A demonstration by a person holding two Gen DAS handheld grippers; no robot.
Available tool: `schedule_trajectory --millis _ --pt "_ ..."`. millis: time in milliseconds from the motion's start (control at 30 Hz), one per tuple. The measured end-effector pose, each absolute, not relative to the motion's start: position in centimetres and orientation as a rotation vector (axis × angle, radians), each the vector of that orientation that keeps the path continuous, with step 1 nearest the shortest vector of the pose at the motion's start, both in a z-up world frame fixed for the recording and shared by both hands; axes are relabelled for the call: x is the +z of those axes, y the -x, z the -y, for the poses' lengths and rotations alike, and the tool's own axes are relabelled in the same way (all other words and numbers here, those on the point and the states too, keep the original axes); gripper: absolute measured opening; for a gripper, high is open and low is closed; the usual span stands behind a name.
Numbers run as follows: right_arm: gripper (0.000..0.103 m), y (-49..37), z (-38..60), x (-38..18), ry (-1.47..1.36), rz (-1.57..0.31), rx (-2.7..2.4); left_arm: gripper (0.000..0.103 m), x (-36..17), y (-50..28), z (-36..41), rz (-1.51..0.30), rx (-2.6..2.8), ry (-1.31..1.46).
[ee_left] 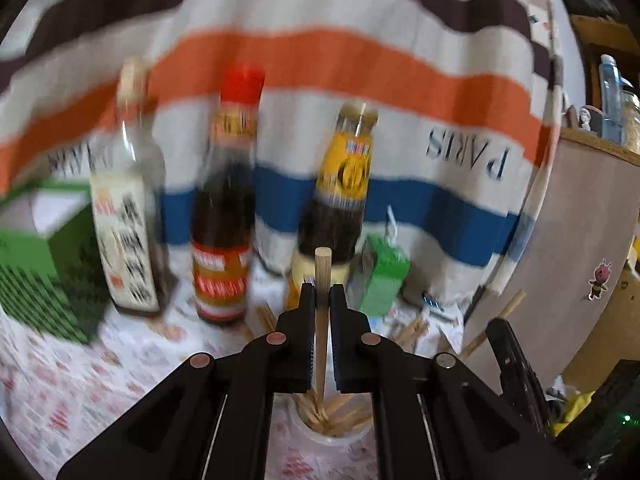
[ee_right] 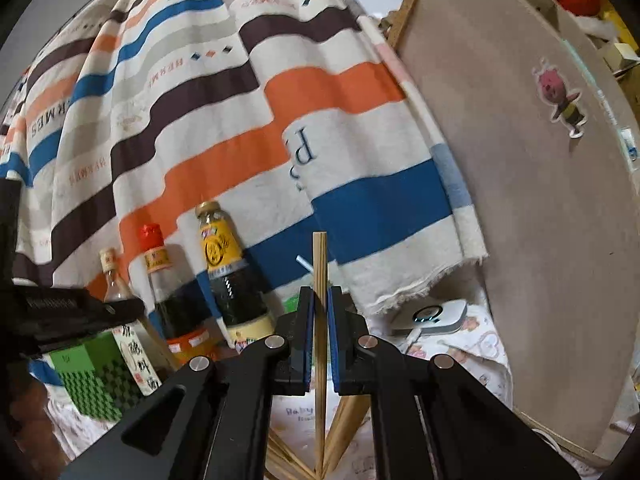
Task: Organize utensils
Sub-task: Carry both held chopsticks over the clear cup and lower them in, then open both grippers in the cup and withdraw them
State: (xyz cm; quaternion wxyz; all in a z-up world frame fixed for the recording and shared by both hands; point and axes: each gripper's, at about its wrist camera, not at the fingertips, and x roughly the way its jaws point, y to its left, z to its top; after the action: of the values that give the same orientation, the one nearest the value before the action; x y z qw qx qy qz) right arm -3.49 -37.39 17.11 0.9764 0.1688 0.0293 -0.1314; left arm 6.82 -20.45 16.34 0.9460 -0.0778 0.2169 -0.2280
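My left gripper [ee_left: 322, 294] is shut on a wooden chopstick [ee_left: 322, 272], held upright with its lower end inside a white cup [ee_left: 320, 434] that holds several chopsticks. My right gripper [ee_right: 320, 296] is shut on another wooden chopstick [ee_right: 320, 264], also upright, above several loose chopsticks [ee_right: 344, 420] lying on the patterned cloth. More loose chopsticks [ee_left: 416, 328] lie on the table to the right in the left wrist view. The right gripper's black body [ee_left: 516, 364] shows there at the right; the left gripper's body [ee_right: 60, 312] shows at the left of the right wrist view.
Three sauce bottles stand at the back: a clear one [ee_left: 128, 200], a red-capped one [ee_left: 226, 200] and a yellow-labelled one [ee_left: 340, 200]. A green box [ee_left: 44, 264] is at left, a small green carton [ee_left: 382, 276] at right. A striped cloth [ee_right: 240, 100] hangs behind. A round board [ee_right: 540, 200] leans right, a white device [ee_right: 432, 316] below it.
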Motion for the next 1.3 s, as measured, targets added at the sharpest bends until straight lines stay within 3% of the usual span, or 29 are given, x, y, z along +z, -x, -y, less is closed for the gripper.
schedule_trajectory --millis 600,1000,1067,1100,1133,1167,1200,1233,1300 --pt "0.008 1.0 36.5 13.5 -0.329 -0.231 -0.211 0.008 10.1 -10.0 20.7 -0.618 -0.447 0.176" --pt "0.008 -0.3 37.4 12.2 -0.376 -0.309 -0.193 0.011 9.0 -10.7 20.7 -0.591 -0.36 0.123" --pt "0.008 -0.3 37.4 12.1 -0.363 -0.312 -0.221 0.012 9.0 -10.7 20.6 -0.595 -0.369 0.114" --pt "0.01 -0.3 37.3 12.2 -0.352 -0.312 -0.236 0.019 9.1 -10.6 20.5 -0.591 -0.367 0.096" --pt "0.017 -0.3 37.2 12.3 -0.337 -0.31 -0.248 0.037 9.3 -10.5 20.4 -0.582 -0.359 0.082" --pt "0.033 -0.2 37.1 12.4 -0.32 -0.304 -0.256 0.046 9.7 -10.2 20.0 -0.553 -0.346 0.073" --pt "0.04 0.0 36.9 12.7 -0.303 -0.292 -0.265 0.058 10.1 -9.8 19.7 -0.522 -0.335 0.074" --pt "0.05 0.2 36.8 12.9 -0.292 -0.277 -0.269 0.059 10.6 -9.5 19.2 -0.487 -0.323 0.075" --pt "0.058 0.9 36.5 13.6 -0.265 -0.242 -0.298 0.059 11.5 -9.0 18.5 -0.457 -0.289 0.05"
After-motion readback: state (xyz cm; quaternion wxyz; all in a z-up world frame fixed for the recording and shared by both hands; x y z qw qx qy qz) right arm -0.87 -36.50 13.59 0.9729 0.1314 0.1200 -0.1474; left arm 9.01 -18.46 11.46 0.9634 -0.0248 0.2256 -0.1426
